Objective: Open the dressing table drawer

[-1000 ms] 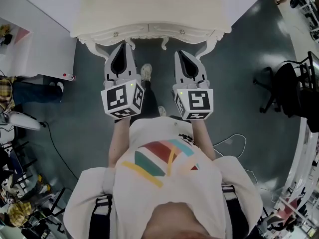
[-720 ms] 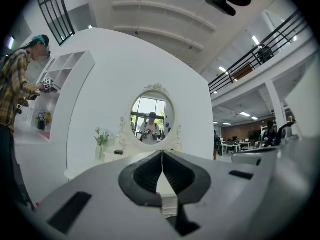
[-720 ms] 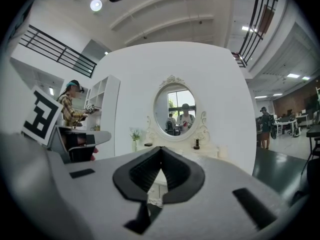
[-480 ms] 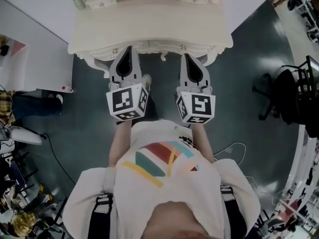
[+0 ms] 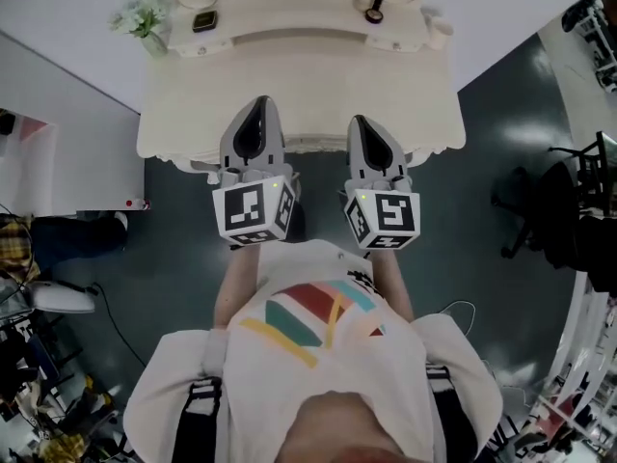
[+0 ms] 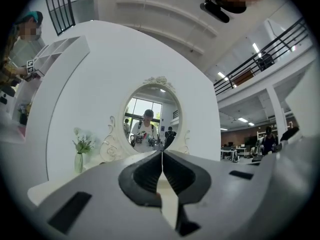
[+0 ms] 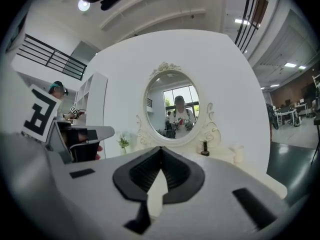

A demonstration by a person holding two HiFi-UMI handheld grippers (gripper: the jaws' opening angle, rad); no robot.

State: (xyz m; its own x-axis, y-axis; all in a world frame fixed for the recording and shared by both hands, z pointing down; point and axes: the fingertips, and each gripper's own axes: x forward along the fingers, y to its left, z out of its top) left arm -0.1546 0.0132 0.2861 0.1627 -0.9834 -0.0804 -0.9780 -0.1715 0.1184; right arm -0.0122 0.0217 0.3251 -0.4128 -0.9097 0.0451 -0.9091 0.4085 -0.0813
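The cream dressing table [image 5: 299, 75] stands against the wall at the top of the head view. Its drawer fronts are hidden under the overhanging top. My left gripper [image 5: 258, 106] and right gripper [image 5: 364, 123] point level, side by side, with their tips over the table's front edge. Both are shut with nothing between their fingers. The left gripper [image 6: 162, 153] faces the oval mirror [image 6: 152, 116] from its own view. The right gripper [image 7: 161, 149] looks at the same mirror [image 7: 174, 115].
On the table top stand a vase of flowers [image 5: 145, 17], a small dark bottle [image 5: 371, 10] and a white cup [image 7: 238, 154]. A white cabinet [image 5: 58, 162] stands left of the table. A black office chair [image 5: 549, 201] is at the right. A cable [image 5: 106, 307] lies on the floor.
Both grippers have moved forward together to the table, and their tips now lie over its front edge. The drawer knobs seen earlier have gone out of sight under the top.
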